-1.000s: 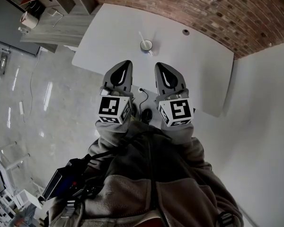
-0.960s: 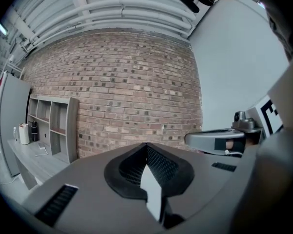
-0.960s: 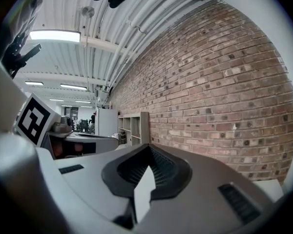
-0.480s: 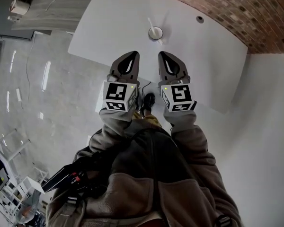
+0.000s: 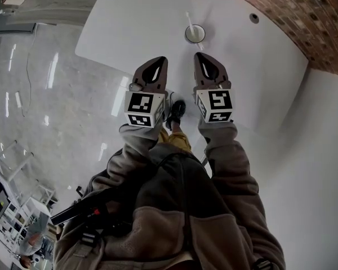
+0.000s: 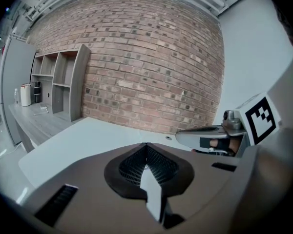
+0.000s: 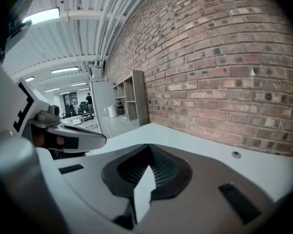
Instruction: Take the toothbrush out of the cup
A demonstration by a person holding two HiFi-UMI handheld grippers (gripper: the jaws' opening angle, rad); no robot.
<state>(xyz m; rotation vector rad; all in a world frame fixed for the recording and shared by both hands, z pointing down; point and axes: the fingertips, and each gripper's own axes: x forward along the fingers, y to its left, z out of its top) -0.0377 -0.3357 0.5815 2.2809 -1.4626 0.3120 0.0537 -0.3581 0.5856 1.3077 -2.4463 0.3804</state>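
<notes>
Where the person's grey fleece sleeves (image 5: 222, 151) end, two grey plastic grippers are held out side by side, level with each other, each with a black-and-white marker cube at its back. A black shoe (image 5: 177, 107) shows between them, down on the glossy grey floor (image 5: 50, 94). The left gripper (image 5: 159, 60) has its jaws pressed together at the tip with nothing between them. The right gripper (image 5: 198, 55) is the same, jaws closed and empty. Both tips reach over the near edge of the white round-cornered table (image 5: 129, 21).

Beyond the tips, apart from both and more in line with the right one, a small round pale cup (image 5: 202, 37) stands upright on the tabletop. The thin white toothbrush (image 5: 188, 20) stands in it, leaning. Its lower end is inside the cup, and its free end points away from the person and slightly to the left, so its long axis rises over the cup's far-left rim. Which end carries the bristles cannot be made out.

Farther on, a small dark round hole (image 5: 253, 18) sits in the tabletop, then the red-brown brick wall (image 5: 304, 4). The left gripper view shows a grey open shelf unit (image 6: 58, 87) against that wall.
</notes>
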